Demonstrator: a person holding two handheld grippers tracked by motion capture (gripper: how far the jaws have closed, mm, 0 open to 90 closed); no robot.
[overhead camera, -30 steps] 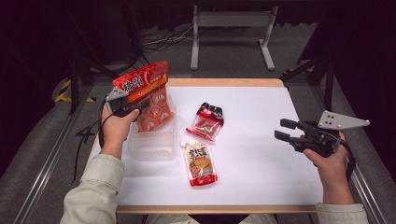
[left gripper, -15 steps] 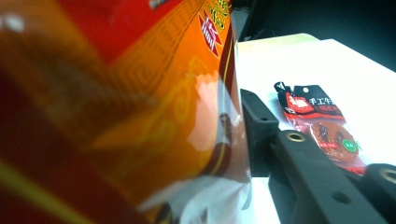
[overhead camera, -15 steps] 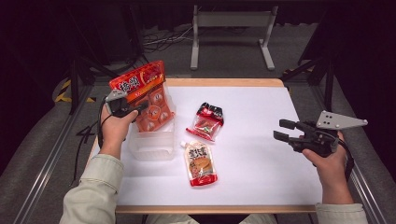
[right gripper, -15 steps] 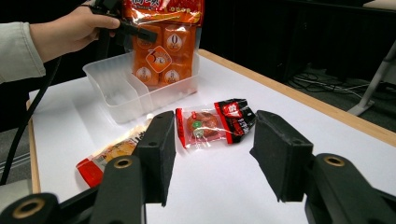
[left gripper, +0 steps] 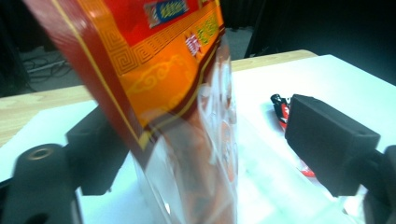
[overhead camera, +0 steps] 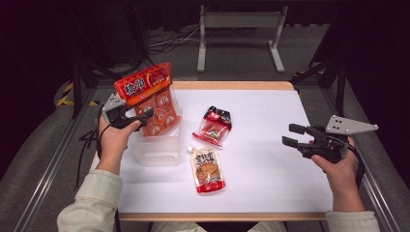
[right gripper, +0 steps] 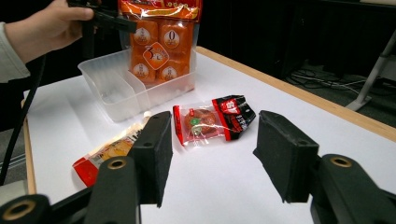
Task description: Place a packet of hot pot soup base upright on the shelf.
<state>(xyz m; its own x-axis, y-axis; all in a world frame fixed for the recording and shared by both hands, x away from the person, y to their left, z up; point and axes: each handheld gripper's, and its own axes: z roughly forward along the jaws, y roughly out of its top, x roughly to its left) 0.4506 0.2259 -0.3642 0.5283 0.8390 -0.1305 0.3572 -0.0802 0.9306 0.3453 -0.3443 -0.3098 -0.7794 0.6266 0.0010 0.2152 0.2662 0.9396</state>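
High view: left gripper (overhead camera: 145,117) at table's 9 o'clock, jaws just opened wide; big orange-red snack bag (overhead camera: 151,100) stands upright between them, lower end in clear plastic bin (overhead camera: 157,151). Whether the pads touch it is hard to tell here. Red-black packet (overhead camera: 214,126) near centre; orange sauce pouch (overhead camera: 208,169) at 6 o'clock of it. Right gripper (overhead camera: 290,135) at 3 o'clock, jaws apart, empty, over white table (overhead camera: 270,116).

Left gripper view: bag (left gripper: 177,93) blurred, top cut off; a gap shows each side, pads not pressing it.

Right gripper view: jaws spread, nothing held (right gripper: 210,158). Bag (right gripper: 161,44) top cut off; pouch (right gripper: 109,151) partly hidden behind left jaw; packet (right gripper: 212,119) lies beyond.
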